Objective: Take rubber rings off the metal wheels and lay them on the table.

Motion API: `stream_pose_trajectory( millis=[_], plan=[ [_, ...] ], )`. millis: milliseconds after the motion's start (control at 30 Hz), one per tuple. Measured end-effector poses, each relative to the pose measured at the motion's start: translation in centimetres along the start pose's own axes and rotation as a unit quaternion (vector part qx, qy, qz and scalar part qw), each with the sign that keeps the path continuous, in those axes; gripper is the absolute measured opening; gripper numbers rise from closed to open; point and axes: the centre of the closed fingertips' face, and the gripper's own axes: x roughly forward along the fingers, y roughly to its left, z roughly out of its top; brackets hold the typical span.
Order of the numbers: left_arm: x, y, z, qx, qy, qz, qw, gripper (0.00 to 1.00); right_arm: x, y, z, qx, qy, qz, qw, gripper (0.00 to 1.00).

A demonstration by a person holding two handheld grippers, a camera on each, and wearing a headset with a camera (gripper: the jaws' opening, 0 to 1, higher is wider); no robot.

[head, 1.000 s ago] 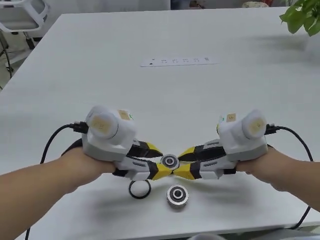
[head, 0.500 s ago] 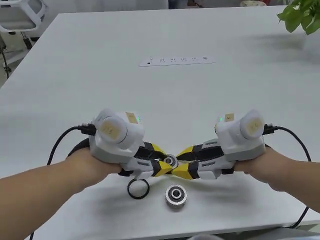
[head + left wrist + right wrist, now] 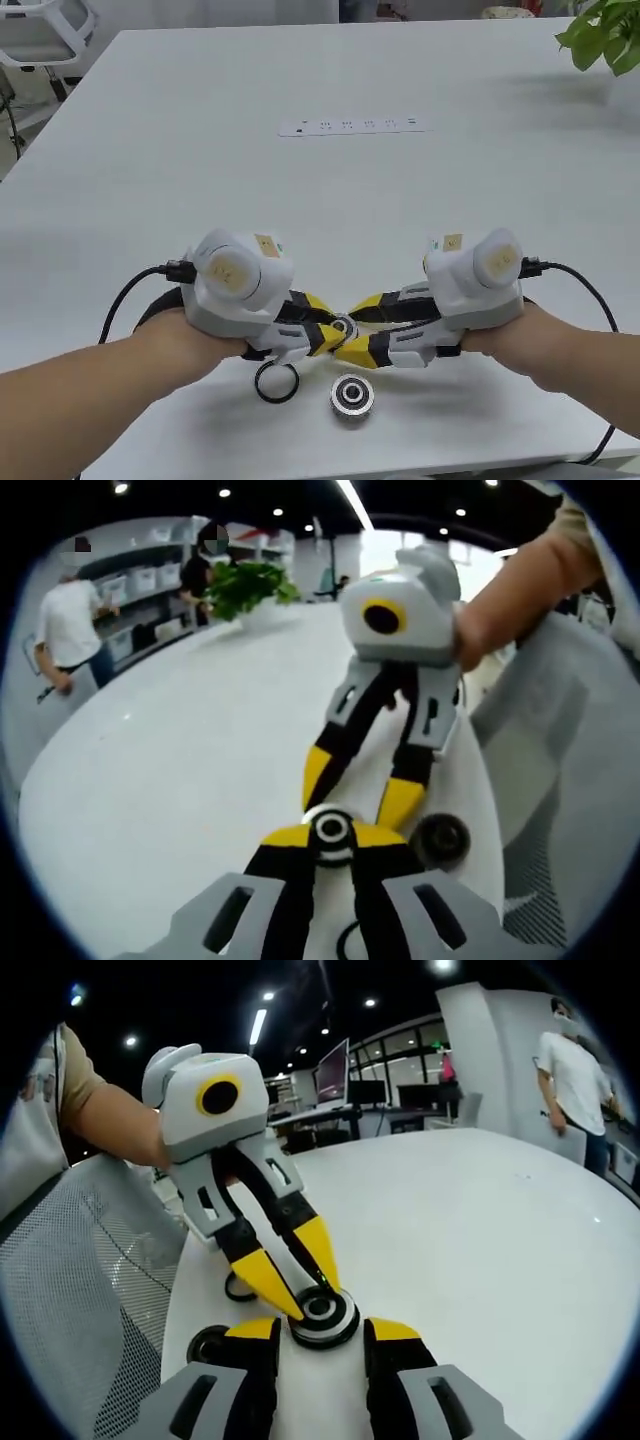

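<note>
A small metal wheel point(image 3: 342, 326) with a black rubber ring on it hangs just above the table's near edge between both grippers. My left gripper point(image 3: 333, 330) comes in from the left and is shut on the wheel point(image 3: 332, 829). From the right, my right gripper point(image 3: 353, 330) has its yellow jaw tips pressed against the black ring's outer edge point(image 3: 322, 1318). One loose rubber ring point(image 3: 277, 380) lies flat on the table below the left gripper. A second metal wheel point(image 3: 352, 394) lies beside it, also seen as a dark wheel point(image 3: 440, 838).
A white power strip point(image 3: 346, 125) lies mid-table, far from the work. A potted plant point(image 3: 602, 35) stands at the far right corner and a chair point(image 3: 45, 25) at the far left. Black cables point(image 3: 125, 295) trail from both grippers. People stand in the background point(image 3: 70, 630).
Both grippers have drawn a little closer around the held wheel, the left one shifting right and covering more of it. The loose ring and second wheel stay put.
</note>
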Motion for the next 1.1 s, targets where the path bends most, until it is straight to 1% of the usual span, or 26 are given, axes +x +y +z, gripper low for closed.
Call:
stream_pose_trajectory(
  millis=[100,200,367,800,1100],
  plan=[
    [-0.1,0.0,-0.1,-0.003,-0.002,0.005,1.0,0.13,0.1,0.0,0.0,-0.006,0.006,-0.002,1.0,0.29],
    [-0.1,-0.1,-0.1,-0.004,-0.004,0.008,1.0,0.13,-0.1,0.1,-0.1,-0.005,0.007,0.0,1.0,0.26],
    [-0.1,-0.2,-0.1,0.001,-0.002,0.01,0.9999,0.13,-0.4,0.2,-0.2,-0.012,0.011,-0.001,0.9999,0.24],
    [-0.1,-0.2,-0.1,-0.003,-0.003,0.015,0.9999,0.13,-1.0,0.2,-0.7,-0.027,0.02,-0.003,0.9994,0.18],
    [0.0,-0.3,-0.1,-0.007,-0.006,0.017,0.9998,0.13,-1.1,0.3,-0.8,-0.035,0.025,-0.004,0.9991,0.17]
  ],
)
